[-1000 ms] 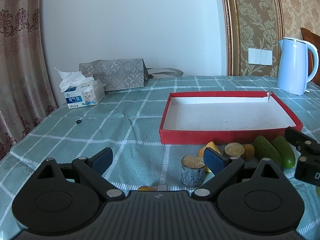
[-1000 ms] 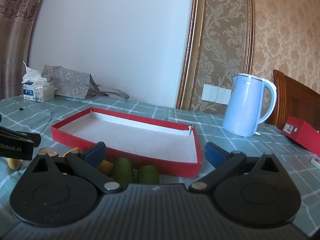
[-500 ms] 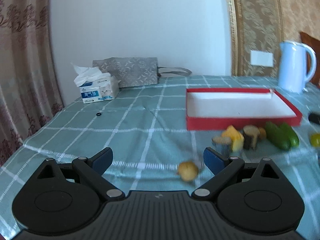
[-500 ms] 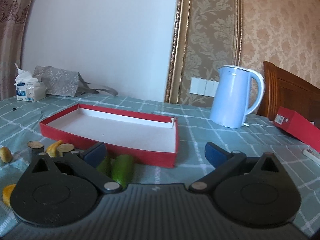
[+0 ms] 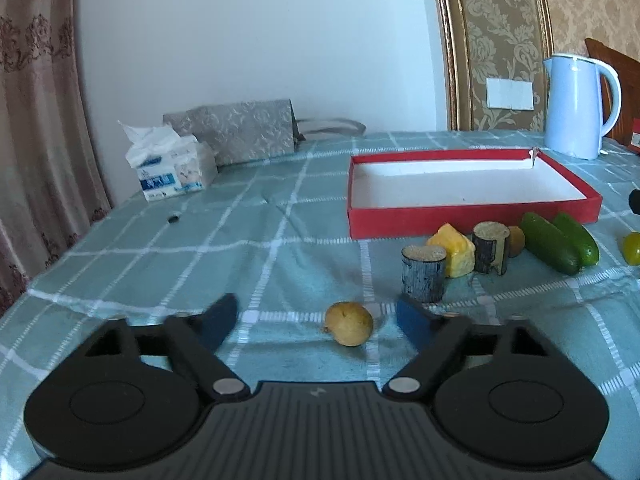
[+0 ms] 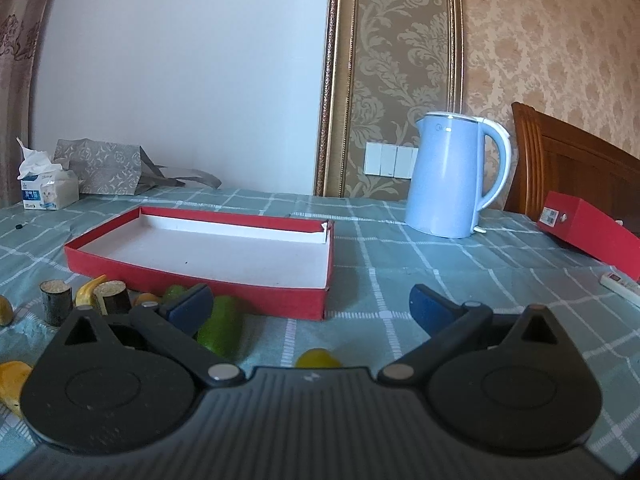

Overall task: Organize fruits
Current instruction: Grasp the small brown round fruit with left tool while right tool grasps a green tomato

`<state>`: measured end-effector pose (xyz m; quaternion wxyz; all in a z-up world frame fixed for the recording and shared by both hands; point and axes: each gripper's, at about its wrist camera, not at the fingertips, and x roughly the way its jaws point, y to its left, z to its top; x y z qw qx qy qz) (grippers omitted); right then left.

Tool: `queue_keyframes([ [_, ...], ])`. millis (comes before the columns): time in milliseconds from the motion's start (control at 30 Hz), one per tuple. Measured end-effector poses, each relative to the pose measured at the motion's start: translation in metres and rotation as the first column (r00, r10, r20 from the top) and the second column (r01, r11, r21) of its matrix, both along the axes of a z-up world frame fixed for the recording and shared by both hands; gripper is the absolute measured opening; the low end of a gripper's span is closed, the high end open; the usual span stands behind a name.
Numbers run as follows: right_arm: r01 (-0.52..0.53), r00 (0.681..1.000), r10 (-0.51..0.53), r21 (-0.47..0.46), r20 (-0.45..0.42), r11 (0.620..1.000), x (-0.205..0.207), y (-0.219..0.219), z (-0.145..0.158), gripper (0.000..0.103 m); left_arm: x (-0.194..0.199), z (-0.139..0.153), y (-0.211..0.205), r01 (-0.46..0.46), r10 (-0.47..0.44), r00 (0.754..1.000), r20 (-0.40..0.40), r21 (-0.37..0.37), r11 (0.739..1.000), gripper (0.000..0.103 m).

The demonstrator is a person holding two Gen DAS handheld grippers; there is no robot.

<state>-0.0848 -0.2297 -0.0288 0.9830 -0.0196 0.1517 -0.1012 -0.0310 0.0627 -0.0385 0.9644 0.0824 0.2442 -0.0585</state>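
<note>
**Both grippers spread, fruit lying loose by the red box**

Your left gripper [image 5: 316, 318] is hovering low over the green checked tablecloth [image 5: 248, 236] with its blue fingers [image 5: 218, 320] spread wide and gripping nothing — a small yellow-brown fruit [image 5: 349, 323] is sitting on the cloth between them, nearer the right finger, touching neither. You are holding it roughly level, pointing toward the red box [image 5: 472, 216].

Your right gripper [image 6: 306, 304] is likewise gaping wide and carrying nothing, aimed at the box's [image 6: 200, 270] near right corner. Two green cucumbers [image 6: 220, 328] are lying just beyond its left finger, and a yellow-green fruit [image 6: 318, 358] is peeking out close under the body.

Ahead of your left gripper, two bark-covered cylinders [image 5: 423, 278] are standing upright beside a yellow chunk [image 5: 452, 254] — all just outside the box. A blue kettle [image 6: 456, 176] is standing behind it.
</note>
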Motion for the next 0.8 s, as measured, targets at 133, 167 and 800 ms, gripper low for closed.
queue_keyframes([
  [133, 0.006, 1.000, -0.006, 0.000, -0.002, 1.000, -0.001, 0.000, -0.001, 0.103, 0.018, -0.008, 0.000, -0.005, 0.003, 0.997, -0.079, -0.022, 1.000, 0.057],
  [167, 0.009, 1.000, -0.009, 0.003, -0.001, 1.000, -0.001, -0.001, -0.001, 0.103, 0.020, -0.010, 0.000, 0.002, -0.005, 0.996, -0.088, -0.032, 0.999, 0.053],
  [800, 0.056, 0.998, -0.055, 0.107, -0.015, 0.993, -0.023, -0.061, 0.005, 0.103, 0.026, -0.015, -0.004, 0.036, -0.039, 0.998, -0.053, -0.061, 0.998, 0.029],
])
